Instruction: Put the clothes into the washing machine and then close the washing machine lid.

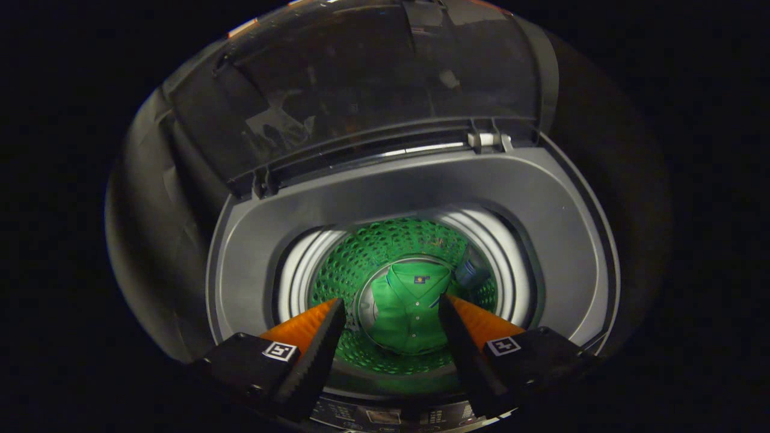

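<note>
I look straight down into a top-loading washing machine (541, 204) with a grey top rim. A green polo shirt (406, 310) lies flat at the bottom of the perforated drum (361, 252), which glows green around it. My gripper (391, 307) hangs open above the drum mouth, its orange and black fingers (313, 337) spread apart with nothing between them; the shirt lies far below them. The dark see-through lid (373, 78) stands raised at the back of the machine, hinged along the rear edge.
The machine's control panel (385, 415) runs just under my fingers at the near edge. A white inner ring (298, 270) circles the drum opening. Dark booth wall surrounds the machine on both sides.
</note>
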Tool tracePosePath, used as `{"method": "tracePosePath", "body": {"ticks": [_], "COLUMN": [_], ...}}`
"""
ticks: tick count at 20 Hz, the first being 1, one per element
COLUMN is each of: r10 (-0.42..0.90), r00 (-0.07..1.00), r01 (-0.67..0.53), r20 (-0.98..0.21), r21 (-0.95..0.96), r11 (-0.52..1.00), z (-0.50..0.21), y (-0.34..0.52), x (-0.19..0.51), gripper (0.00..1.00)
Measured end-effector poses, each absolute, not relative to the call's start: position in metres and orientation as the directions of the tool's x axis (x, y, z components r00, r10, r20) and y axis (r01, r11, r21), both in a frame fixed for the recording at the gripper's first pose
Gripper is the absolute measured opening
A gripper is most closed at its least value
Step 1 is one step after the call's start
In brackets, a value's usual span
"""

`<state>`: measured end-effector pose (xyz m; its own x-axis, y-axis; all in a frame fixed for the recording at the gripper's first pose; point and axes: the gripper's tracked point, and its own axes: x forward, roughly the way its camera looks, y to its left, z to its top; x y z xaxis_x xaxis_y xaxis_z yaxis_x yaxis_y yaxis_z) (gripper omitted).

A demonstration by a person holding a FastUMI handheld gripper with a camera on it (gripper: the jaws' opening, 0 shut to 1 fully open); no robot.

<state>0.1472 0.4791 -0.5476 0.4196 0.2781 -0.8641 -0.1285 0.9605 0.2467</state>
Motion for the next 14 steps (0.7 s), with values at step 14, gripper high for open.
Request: {"method": "tracePosePath", "body": {"ticks": [14], "r10": [0.384], "r00": [0.792], "r01": [-0.192], "r20": [-0.475], "r21": [0.404], "r11": [0.894], "z": [-0.338], "y": [0.449], "x": [0.167], "gripper": [0.98]}}
